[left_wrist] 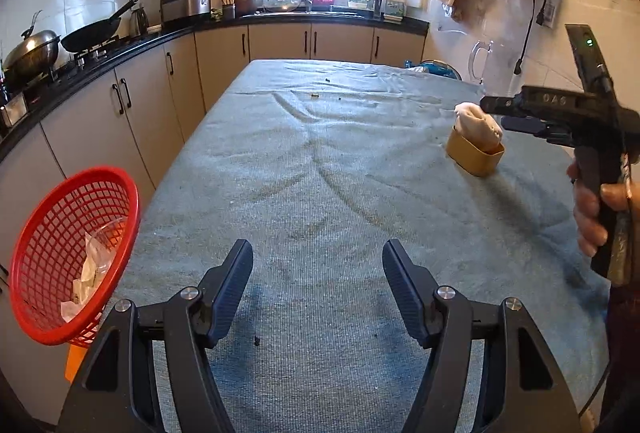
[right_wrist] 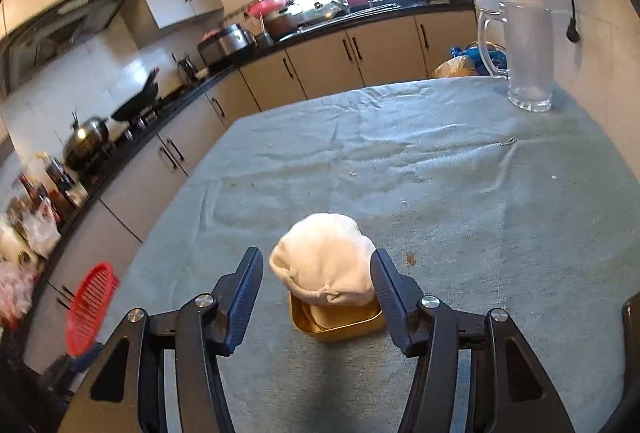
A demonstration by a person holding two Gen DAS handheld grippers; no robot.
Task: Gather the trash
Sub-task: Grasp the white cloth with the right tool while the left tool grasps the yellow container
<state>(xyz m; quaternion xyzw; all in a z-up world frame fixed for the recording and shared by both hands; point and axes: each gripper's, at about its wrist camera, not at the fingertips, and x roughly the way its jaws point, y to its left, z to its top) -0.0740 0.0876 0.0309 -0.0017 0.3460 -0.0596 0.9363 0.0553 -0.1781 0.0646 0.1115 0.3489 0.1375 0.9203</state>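
Observation:
A crumpled white tissue wad (right_wrist: 325, 257) sticks up out of a small yellow tub (right_wrist: 340, 323) on the grey-blue tablecloth. My right gripper (right_wrist: 318, 283) is open just above the tub, one finger on each side of the wad, the right finger close to it. In the left wrist view the wad (left_wrist: 478, 125) and tub (left_wrist: 474, 153) sit at the right, with the right gripper's fingertips (left_wrist: 494, 105) over them. My left gripper (left_wrist: 318, 273) is open and empty above the near table. A red mesh basket (left_wrist: 72, 253) with white wrappers inside hangs off the table's left edge.
A clear glass pitcher (right_wrist: 524, 57) stands at the table's far right corner. Small crumbs (left_wrist: 316, 96) dot the cloth (left_wrist: 320, 173). Kitchen counters with a wok (left_wrist: 96, 29) and pots run along the left and back. The basket also shows in the right wrist view (right_wrist: 90, 307).

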